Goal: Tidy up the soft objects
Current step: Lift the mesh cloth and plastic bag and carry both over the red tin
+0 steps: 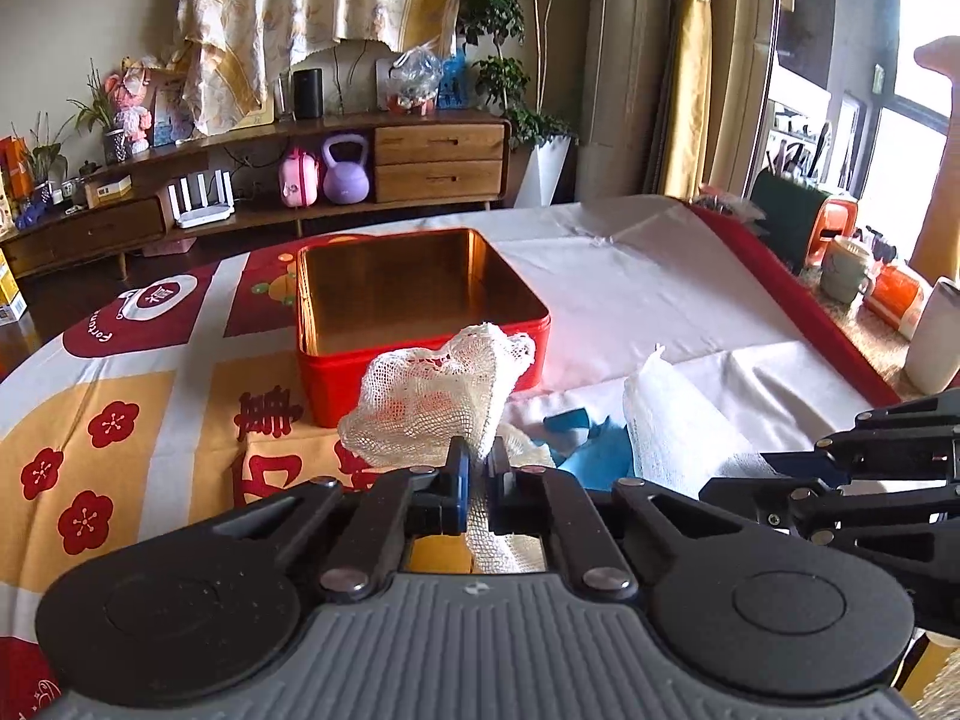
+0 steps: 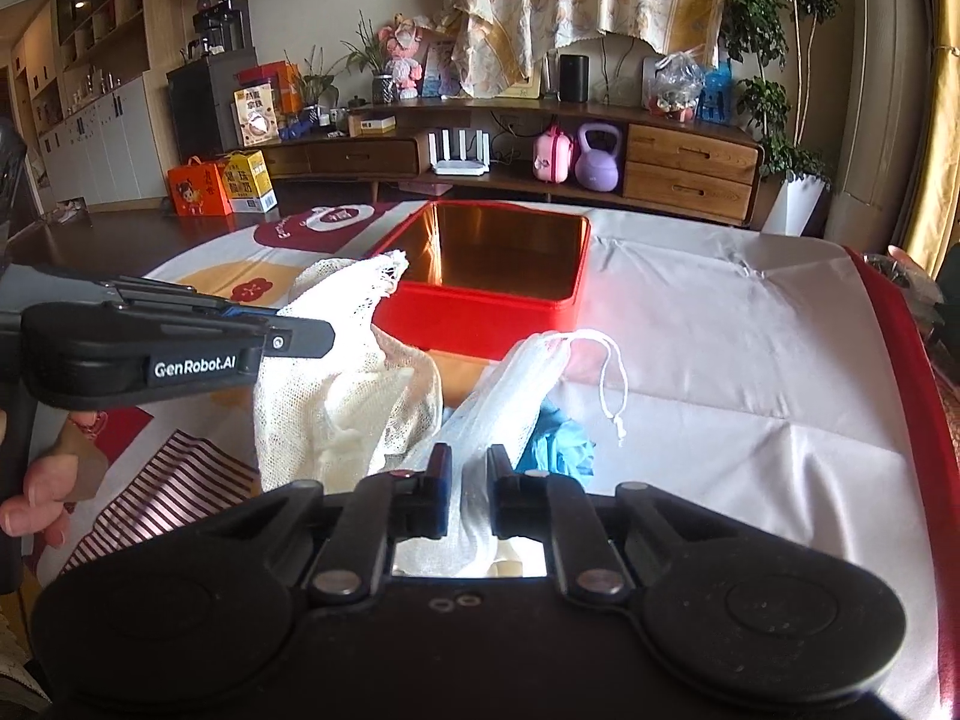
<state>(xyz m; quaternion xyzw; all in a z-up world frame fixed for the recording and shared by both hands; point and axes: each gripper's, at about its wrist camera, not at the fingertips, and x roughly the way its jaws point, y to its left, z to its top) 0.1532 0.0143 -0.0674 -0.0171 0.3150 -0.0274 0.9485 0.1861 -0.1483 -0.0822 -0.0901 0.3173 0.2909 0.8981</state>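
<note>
An open red tin box (image 1: 420, 372) (image 2: 480, 324) with a shiny gold inside stands on the table ahead. My left gripper (image 1: 477, 456) is shut on a cream mesh cloth (image 1: 438, 396) (image 2: 342, 396), which bunches up above the fingertips just in front of the box. My right gripper (image 2: 468, 462) is shut on a white gauze drawstring bag (image 2: 510, 396) (image 1: 678, 420); its cord (image 2: 612, 384) hangs to the right. A blue cloth (image 2: 564, 450) (image 1: 600, 438) lies under the bag. The left gripper (image 2: 288, 324) shows side-on in the right wrist view.
The table carries a patterned red and yellow cover (image 1: 120, 420) on the left and a white sheet (image 2: 720, 360) on the right. A striped cloth (image 2: 168, 492) lies at the near left. Cups and jars (image 1: 852, 264) stand beyond the table's red right edge. A person's fingers (image 2: 36, 498) hold the left tool.
</note>
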